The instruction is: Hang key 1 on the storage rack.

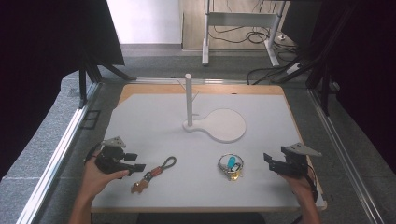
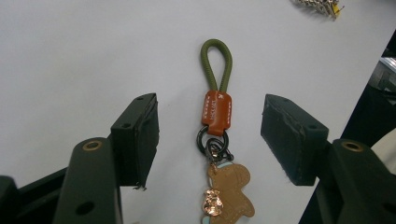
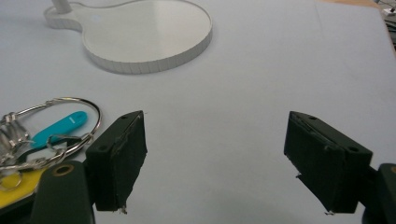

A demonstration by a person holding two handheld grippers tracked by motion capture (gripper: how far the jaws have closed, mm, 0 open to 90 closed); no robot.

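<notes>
A keychain with an olive cord loop (image 1: 167, 163), a brown leather tab (image 2: 216, 110) and a tan bear charm (image 2: 231, 191) lies on the white mat. My left gripper (image 1: 134, 162) stands open just left of it, and in the left gripper view (image 2: 210, 135) the tab lies between the jaws, untouched. A metal key ring with a teal tag (image 1: 230, 162) and a yellow tag (image 3: 14, 191) lies right of centre. My right gripper (image 1: 268, 160) is open to its right, with bare mat between its jaws (image 3: 215, 154).
A white stand with an upright post (image 1: 188, 99) and a round base plate (image 1: 226, 124) sits at the mat's middle back. The mat (image 1: 154, 116) rests on a wooden board with metal rails on both sides. Cables lie on the floor beyond.
</notes>
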